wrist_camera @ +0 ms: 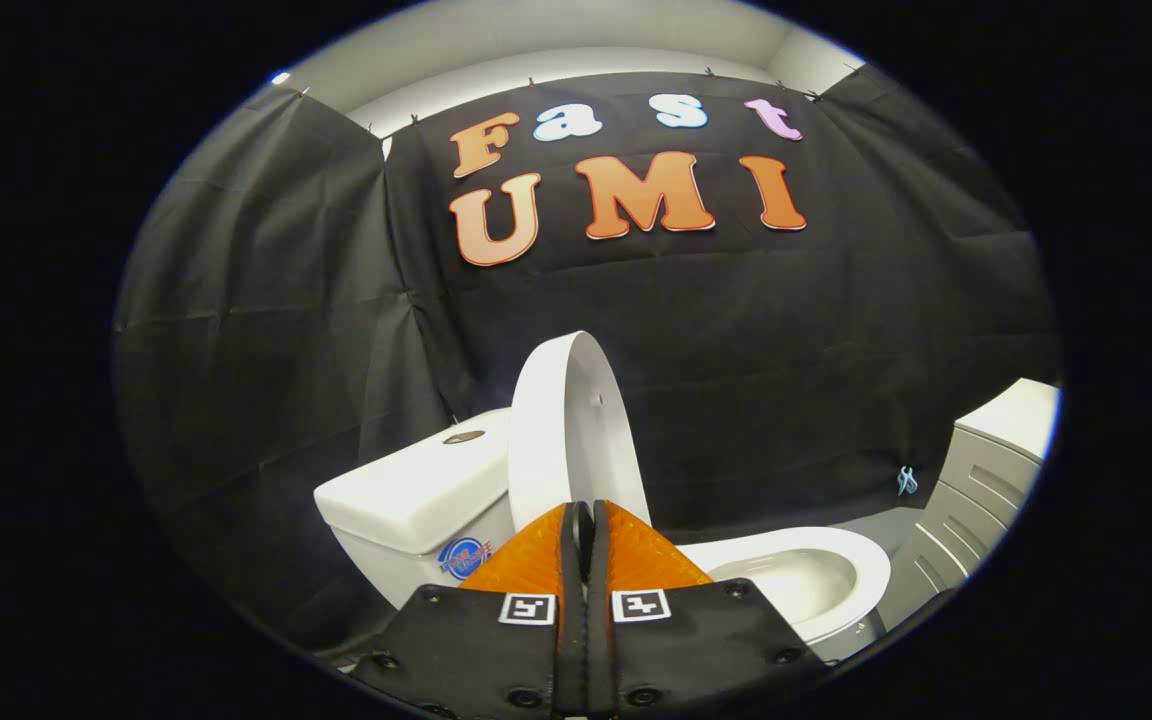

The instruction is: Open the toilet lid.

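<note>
because the toilet lid (576, 425) stands raised against the tank (406, 490), leaving the bowl (806, 575) uncovered, the gripper (586, 520) sits closed and empty just before it.

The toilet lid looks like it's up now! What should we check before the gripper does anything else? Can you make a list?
1. Lid raised: ok, it stands upright next to the tank.
2. Lid resting back against the tank so it won't fall: cannot tell, the contact is hidden.
3. Bowl uncovered: ok, the bowl lies open beyond the fingers.
4. Gripper let go of the lid: ok, its fingers are closed together with nothing between them, just in front of the lid.
5. Room to pull back: ok, the cabinet stands off to the side, beyond the bowl.
</note>
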A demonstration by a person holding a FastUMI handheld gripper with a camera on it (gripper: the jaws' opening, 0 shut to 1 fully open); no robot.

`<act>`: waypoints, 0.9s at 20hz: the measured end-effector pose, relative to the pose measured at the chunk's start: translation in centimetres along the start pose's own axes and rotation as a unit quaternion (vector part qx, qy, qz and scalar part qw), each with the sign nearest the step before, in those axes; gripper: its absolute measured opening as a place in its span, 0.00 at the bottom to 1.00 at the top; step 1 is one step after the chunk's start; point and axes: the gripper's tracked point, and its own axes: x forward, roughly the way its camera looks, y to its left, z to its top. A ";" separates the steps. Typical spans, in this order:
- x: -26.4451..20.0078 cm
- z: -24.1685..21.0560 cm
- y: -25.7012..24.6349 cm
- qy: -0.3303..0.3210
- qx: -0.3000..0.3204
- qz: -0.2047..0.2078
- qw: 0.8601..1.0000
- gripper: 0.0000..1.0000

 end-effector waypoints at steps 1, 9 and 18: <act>0.2 -0.1 0.7 0.001 -0.009 0.003 1.000 0.07; 0.9 -0.9 4.2 0.000 -0.055 0.023 0.998 0.07; 0.7 -0.9 4.1 -0.010 -0.112 -0.020 0.993 0.07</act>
